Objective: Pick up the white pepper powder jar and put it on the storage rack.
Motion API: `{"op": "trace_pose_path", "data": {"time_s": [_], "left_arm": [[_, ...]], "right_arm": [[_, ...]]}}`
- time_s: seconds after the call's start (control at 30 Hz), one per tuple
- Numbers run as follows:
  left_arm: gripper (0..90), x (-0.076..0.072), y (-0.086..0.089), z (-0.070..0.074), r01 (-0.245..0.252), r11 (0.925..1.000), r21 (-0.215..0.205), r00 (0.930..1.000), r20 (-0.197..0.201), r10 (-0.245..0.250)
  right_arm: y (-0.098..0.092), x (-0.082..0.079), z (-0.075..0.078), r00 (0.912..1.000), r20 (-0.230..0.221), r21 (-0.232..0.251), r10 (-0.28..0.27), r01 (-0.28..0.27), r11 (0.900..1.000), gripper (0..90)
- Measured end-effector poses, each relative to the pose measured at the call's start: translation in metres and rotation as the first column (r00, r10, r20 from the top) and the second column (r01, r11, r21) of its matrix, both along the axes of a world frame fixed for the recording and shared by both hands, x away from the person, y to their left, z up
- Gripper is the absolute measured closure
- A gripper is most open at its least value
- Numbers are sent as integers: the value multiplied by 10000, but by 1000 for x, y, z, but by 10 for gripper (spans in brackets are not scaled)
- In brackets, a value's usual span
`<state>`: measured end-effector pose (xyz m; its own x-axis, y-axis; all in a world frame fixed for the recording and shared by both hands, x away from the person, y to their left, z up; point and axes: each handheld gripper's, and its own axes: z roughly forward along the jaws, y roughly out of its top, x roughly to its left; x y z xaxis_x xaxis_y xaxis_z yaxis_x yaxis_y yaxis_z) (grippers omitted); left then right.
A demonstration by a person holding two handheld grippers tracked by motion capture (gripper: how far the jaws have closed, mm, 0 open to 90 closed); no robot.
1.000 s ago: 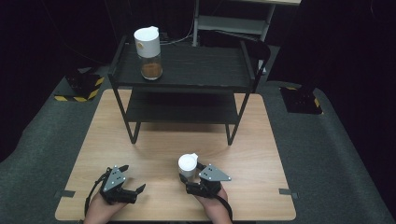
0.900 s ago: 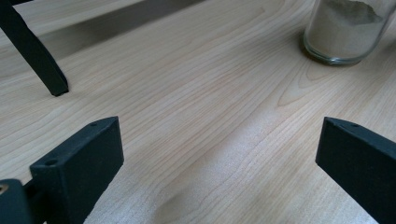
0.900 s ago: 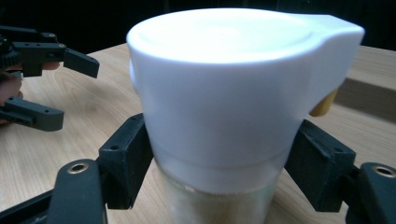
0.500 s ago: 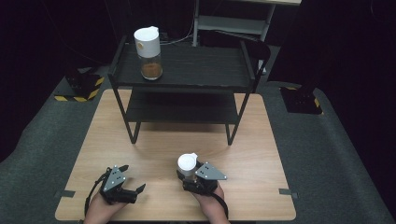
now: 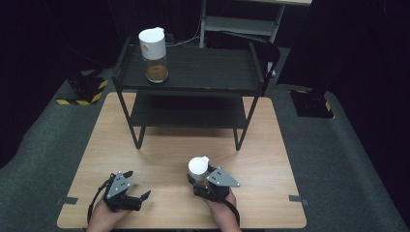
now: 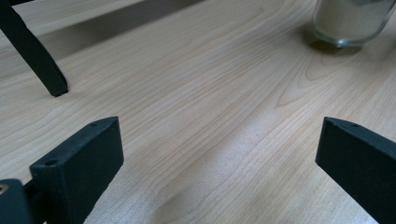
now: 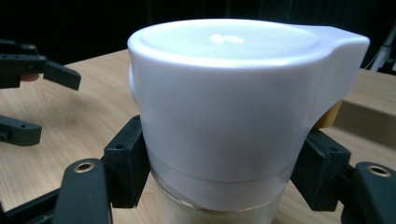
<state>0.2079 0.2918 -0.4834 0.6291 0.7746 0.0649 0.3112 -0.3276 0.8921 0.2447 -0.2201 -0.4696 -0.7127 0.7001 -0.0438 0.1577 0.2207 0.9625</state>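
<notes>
Right gripper view: right gripper (image 7: 219,182) clamps upright white-lidded glass jar (image 7: 224,107) on table (image 5: 159,159); left gripper (image 5: 126,192) wide, empty, beside it.

**A:** What's your count on jars?

**B:** I count two jars with white lids: one on the table (image 5: 159,145) by my right hand (image 5: 198,170), and a second jar (image 5: 153,49) up on the top shelf of the black rack (image 5: 203,72). The near one has pale contents, the far one brown.

**A:** Racks and shelves?

**B:** One rack, and I see two shelves on it, upper and lower. One wooden table under everything.

**A:** Grippers?

**B:** Two, a left gripper (image 5: 138,186) and a right gripper (image 5: 197,180), each with two black jaws. Two grey three-cornered plates, one per gripper.

**A:** Anything on the floor?

**B:** Two yellow-and-black striped blocks (image 5: 87,89), one on each side of the rack.
</notes>
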Motion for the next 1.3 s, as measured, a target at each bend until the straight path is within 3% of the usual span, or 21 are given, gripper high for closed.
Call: {"op": "trace_pose_path", "data": {"time_s": [0.6,1.0,1.3], "left_arm": [[11,1,1,0,37,10000,-39,10000,-21,-37],[11,1,2,0,47,9999,-135,10000,-66,-48],[11,1,3,-1,54,9998,-172,10000,-77,-55]], "right_arm": [[-30,-14,23,9967,364,181,-724,717,9973,303],[-52,-17,42,9890,532,406,-1381,1360,9899,304],[-60,-16,60,9859,760,469,-1490,1457,9882,304]]}}
